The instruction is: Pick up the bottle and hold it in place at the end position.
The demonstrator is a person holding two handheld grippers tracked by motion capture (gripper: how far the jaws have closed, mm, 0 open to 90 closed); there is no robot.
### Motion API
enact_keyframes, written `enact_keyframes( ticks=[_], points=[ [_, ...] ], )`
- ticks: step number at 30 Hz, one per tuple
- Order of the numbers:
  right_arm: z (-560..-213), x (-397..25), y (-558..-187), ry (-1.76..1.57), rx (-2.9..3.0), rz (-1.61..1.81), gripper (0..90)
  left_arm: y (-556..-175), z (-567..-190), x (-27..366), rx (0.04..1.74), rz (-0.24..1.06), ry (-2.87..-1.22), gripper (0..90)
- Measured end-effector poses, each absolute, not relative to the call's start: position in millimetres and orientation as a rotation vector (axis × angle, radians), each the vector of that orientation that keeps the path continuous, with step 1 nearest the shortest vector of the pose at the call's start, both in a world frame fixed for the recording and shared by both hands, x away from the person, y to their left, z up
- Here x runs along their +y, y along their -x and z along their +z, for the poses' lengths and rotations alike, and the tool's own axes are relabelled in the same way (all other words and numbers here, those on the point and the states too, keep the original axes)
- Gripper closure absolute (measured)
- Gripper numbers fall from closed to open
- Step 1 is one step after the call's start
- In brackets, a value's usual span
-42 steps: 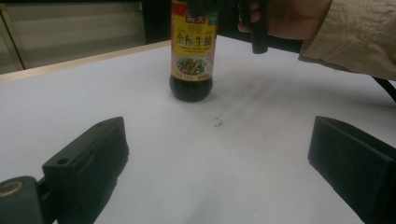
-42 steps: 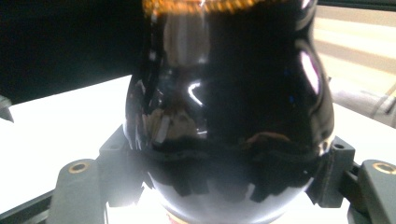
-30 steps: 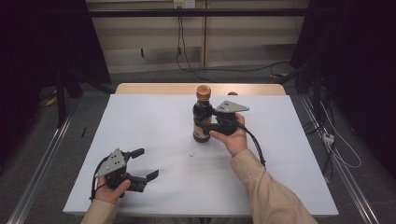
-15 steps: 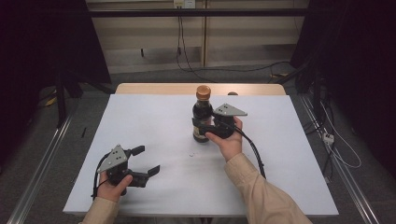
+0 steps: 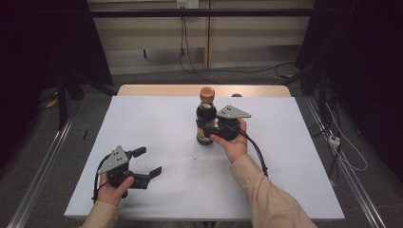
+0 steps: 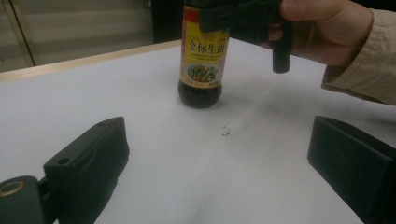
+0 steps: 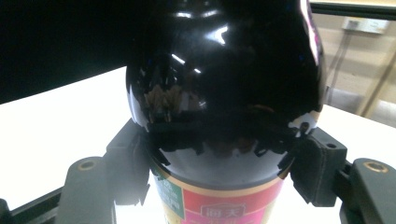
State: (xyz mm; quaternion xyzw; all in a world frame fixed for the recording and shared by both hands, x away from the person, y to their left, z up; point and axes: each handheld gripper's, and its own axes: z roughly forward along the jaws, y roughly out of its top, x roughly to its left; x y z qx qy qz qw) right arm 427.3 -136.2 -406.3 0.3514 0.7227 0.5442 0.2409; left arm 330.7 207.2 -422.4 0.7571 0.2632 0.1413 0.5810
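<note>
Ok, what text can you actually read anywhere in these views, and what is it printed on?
"金标生抽": on the yellow front label of the dark sauce bottle, left gripper view.
"海天": on the red band of the same bottle, right gripper view; blurred, so a best reading.
Small print under the label's food picture: too small to read.
The right gripper and left gripper bear no readable text.

Pretty dim overall in the high view — white worktop [image 5: 157,123] lit from overhead, surroundings sunk in near-black. Soft, faint shadows under the hands. Right gripper view blown out on the white surface, with sharp glare streaks across the dark bottle [image 7: 224,93] — slightly soft up close. Left gripper view grainy, its near black parts blurred.
</note>
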Motion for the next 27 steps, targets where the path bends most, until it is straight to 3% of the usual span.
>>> enact_keyframes(
  ticks=[27],
  points=[
    [-406,-141,-431,-0.942,2.016,1.527,30.4,-353,-403,186,0.622,0.271,-1.793,4.4]
  ],
)
